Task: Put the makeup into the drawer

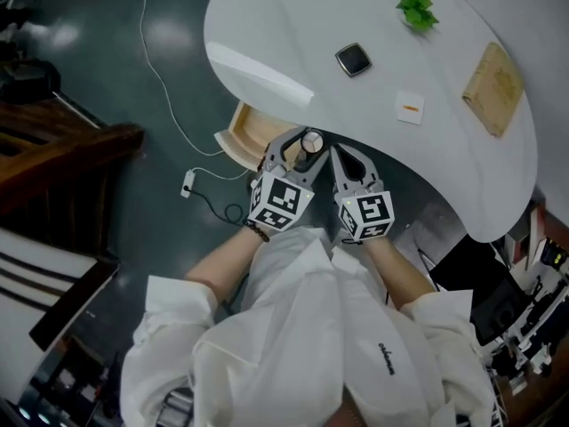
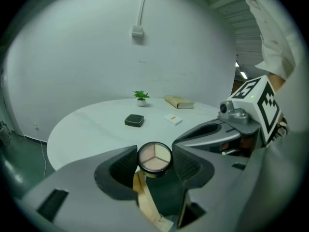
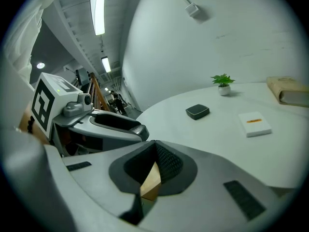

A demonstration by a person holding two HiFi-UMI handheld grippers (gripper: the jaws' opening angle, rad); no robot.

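Downward, left claw (image 1: 300, 146) beside right claw (image 1: 345, 162)

A white table (image 1: 373, 132) carried a black case (image 1: 353, 59). Right of the case lay a white card (image 1: 410, 108), beyond it a plant (image 1: 416, 9), and farthest right a book (image 1: 493, 87).

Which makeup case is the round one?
The round case is the one pinched in the left gripper, with three powder shades showing. The black case lying on the table is square.
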